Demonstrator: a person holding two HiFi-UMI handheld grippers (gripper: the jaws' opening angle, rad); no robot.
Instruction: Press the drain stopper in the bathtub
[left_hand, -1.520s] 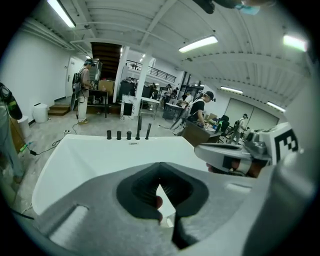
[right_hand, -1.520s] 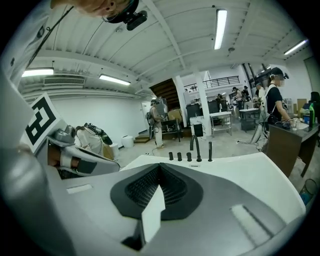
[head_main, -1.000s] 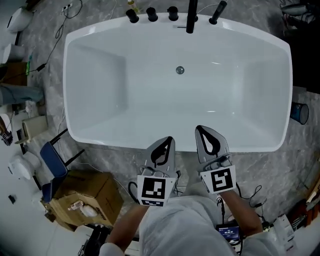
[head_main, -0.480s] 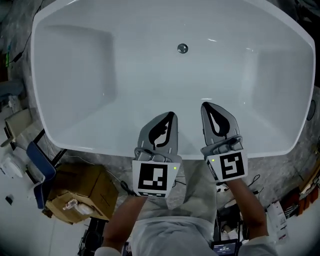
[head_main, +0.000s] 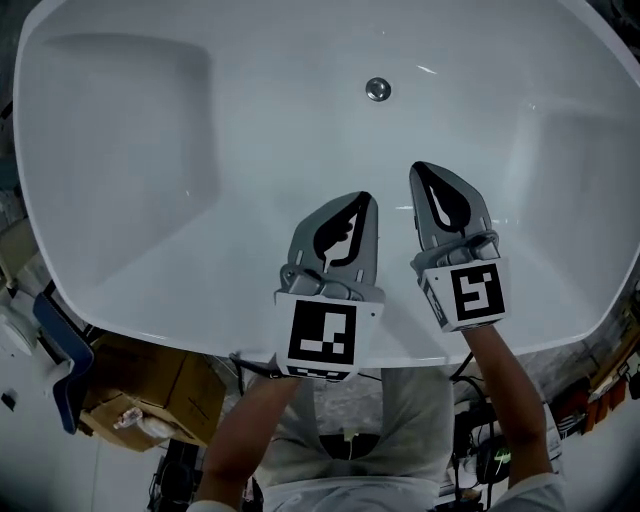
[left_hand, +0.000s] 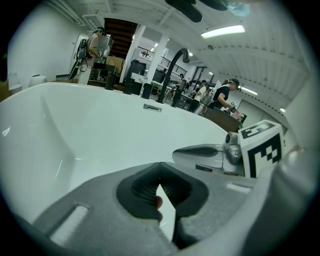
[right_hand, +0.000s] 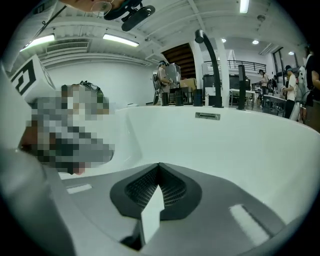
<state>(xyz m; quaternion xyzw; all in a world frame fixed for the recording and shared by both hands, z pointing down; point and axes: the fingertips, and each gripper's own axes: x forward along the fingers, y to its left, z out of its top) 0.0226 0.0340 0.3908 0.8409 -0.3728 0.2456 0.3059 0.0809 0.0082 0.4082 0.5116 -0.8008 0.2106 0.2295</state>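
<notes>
The round metal drain stopper (head_main: 377, 89) sits on the floor of the white bathtub (head_main: 120, 250), toward the far side. My left gripper (head_main: 367, 198) hangs over the tub's near slope with its jaws shut and empty. To its right, my right gripper (head_main: 419, 168) is also shut and empty, its tip a little short of the stopper and to the right of it. In the left gripper view the shut tips (left_hand: 160, 164) point at the far tub wall, with the right gripper (left_hand: 205, 152) alongside. The right gripper view shows shut tips (right_hand: 159, 165) too. Neither gripper view shows the stopper.
A black faucet (right_hand: 210, 65) and knobs stand on the far rim above a rectangular overflow plate (right_hand: 207, 116). On the floor near the tub's left corner are cardboard boxes (head_main: 150, 380) and a blue chair (head_main: 55, 350). Cables lie beside my legs. People stand in the room behind the tub.
Both grippers have moved forward from outside the near rim to over the tub's inside. The head view has come closer, so the faucet and knobs have left it.
</notes>
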